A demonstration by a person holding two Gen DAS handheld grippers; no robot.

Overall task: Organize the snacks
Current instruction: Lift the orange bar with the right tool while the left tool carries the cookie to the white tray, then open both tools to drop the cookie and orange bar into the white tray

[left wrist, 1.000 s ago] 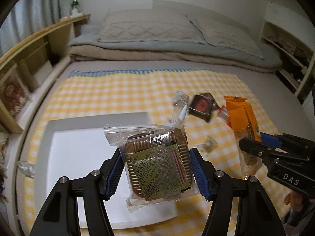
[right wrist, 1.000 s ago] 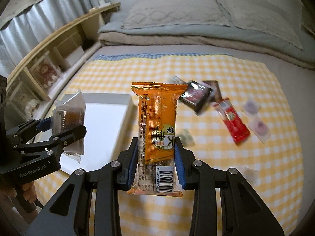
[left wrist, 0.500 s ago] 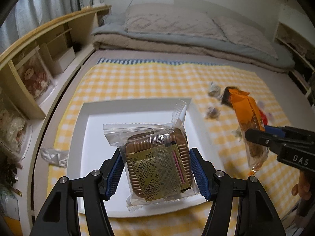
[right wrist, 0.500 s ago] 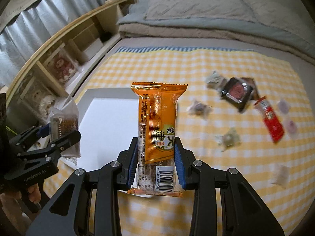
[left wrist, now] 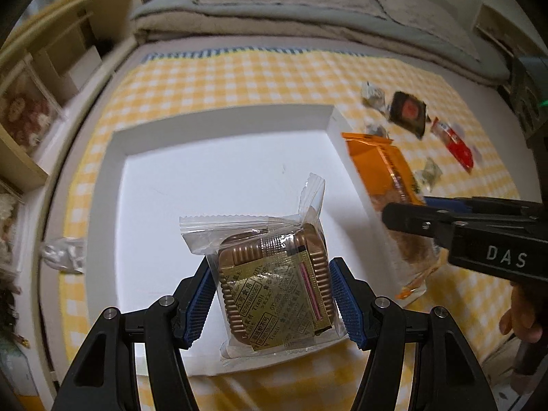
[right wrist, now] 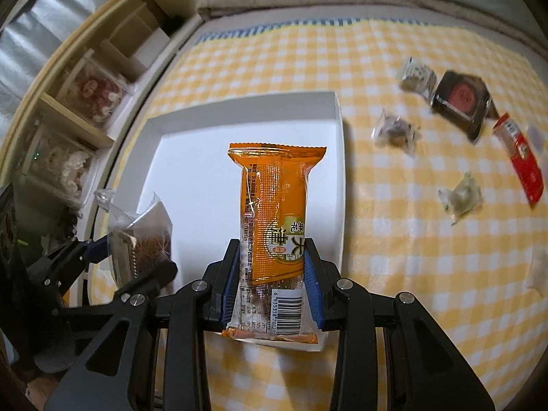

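Two grippers are loaded: the left gripper (left wrist: 274, 294) is clamped on a clear-wrapped brown pastry (left wrist: 274, 284), the right gripper (right wrist: 270, 274) on an orange snack pack (right wrist: 274, 205). Both hang over the near edge of the white tray (right wrist: 150, 130), the orange pack toward its near right corner. Looks like the placing step; next they would lower and let go. Loose snacks wait on the checked cloth (right wrist: 376, 274) beyond the tray's right edge.
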